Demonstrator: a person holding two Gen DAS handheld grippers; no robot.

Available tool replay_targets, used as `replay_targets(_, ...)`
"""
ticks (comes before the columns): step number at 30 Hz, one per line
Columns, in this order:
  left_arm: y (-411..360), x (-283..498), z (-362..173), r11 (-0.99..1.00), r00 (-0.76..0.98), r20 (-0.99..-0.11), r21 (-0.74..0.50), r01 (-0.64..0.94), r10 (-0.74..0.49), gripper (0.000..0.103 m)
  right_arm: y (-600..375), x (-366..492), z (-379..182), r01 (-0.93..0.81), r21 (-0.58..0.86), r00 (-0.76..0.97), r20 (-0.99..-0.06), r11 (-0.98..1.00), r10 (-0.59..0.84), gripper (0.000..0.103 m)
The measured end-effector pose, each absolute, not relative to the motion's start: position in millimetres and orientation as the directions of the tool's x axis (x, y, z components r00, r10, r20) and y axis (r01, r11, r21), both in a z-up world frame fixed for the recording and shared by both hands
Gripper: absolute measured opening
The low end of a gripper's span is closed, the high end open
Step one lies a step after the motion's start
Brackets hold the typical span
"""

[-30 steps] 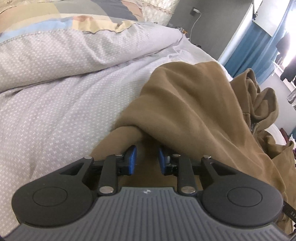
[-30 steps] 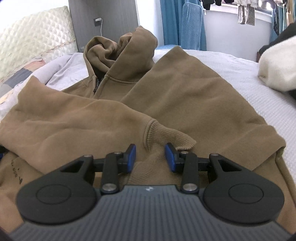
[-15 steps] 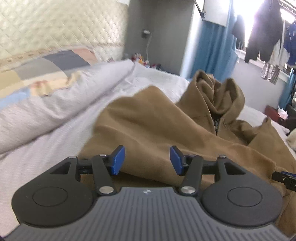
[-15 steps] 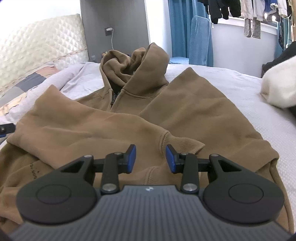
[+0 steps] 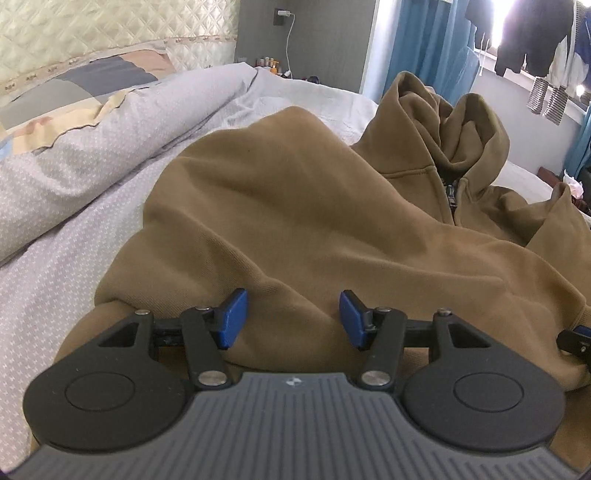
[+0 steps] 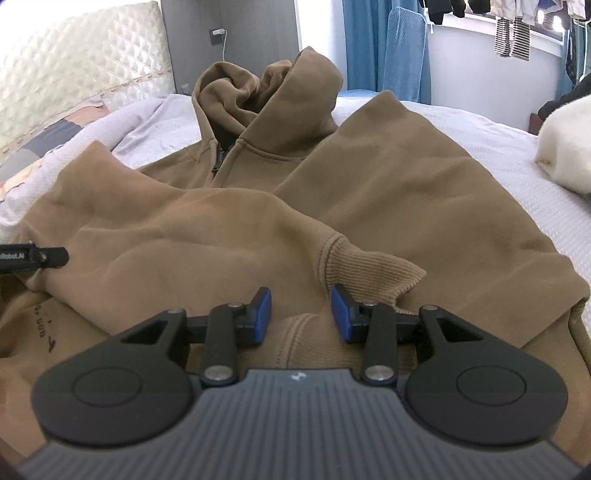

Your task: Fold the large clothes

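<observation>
Left gripper: fingers just opened wide, empty, over the folded-in sleeve's near edge. Hoodie: flat on bed, hood far, long axis running away. Right gripper: part-open, empty, cuff just ahead-right, nearer.

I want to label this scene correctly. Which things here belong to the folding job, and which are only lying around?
Job:
brown hoodie
its folded-in sleeve
left gripper
right gripper

Lying about:
duvet
white fluffy item
hanging clothes
charger
</observation>
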State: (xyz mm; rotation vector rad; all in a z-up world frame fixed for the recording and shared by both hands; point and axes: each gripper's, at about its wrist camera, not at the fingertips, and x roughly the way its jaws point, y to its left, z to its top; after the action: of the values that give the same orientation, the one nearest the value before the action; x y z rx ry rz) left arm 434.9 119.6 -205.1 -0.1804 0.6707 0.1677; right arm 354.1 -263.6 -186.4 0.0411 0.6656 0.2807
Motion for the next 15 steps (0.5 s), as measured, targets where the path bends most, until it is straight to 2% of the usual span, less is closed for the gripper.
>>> replay_targets(6,117.9,420.0,-185.9,0.966,0.791,-0.610,-0.170,-0.196,0.054,0.062,-267.4,346.0,-172.4,-0.235,0.131,0.761,-0.592,0.963,0.267,0.037)
replay_targets(10,113.0,410.5,-153.9,0.958,0.830,-0.558,-0.236,-0.162,0.003,0.062,-276.5,337.5,-142.4,-0.244,0.182,0.790,-0.532,0.953,0.304,0.038)
replay_targets(12,108.7,415.3,-136.0,0.961,0.847,-0.532,-0.234,-0.147,0.000,0.063,-278.7,341.7,-126.2,-0.260,0.186,0.797,-0.513,0.948,0.319,0.038)
replay_targets(15,110.8,438.1,-119.0,0.945,0.853,-0.519,-0.302,-0.122,-0.056,0.065,-284.5,360.0,-105.2,-0.260,0.240,0.792,-0.501,0.935,0.349,0.038)
